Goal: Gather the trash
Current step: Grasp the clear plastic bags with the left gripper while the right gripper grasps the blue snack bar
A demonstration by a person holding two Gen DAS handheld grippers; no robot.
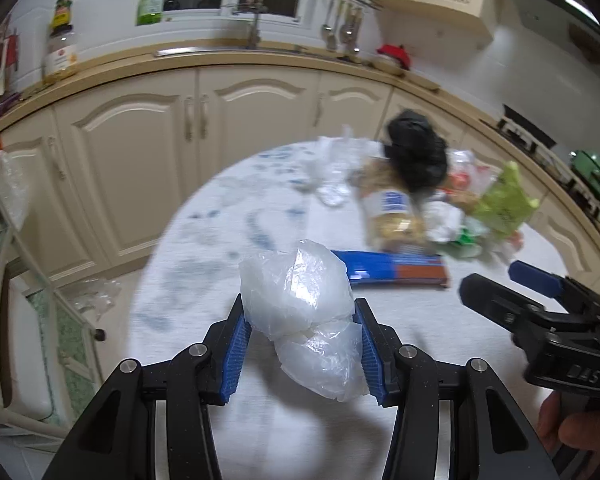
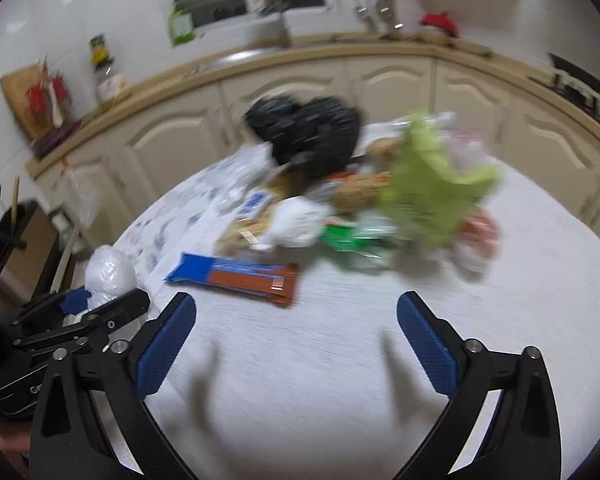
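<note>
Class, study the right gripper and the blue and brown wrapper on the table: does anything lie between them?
Nothing visible does. The right gripper is open and empty, and only bare tablecloth lies between it and the blue and brown wrapper. The rest of the trash pile sits behind the wrapper.

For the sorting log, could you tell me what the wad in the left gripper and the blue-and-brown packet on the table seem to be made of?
The wad held in the left gripper looks like thin translucent plastic film: milky, crinkled, with glossy highlights. The blue-and-brown packet lies flat and long with printed faces; probably a plastic or foil-type wrapper, though blur leaves thin card possible.
</note>
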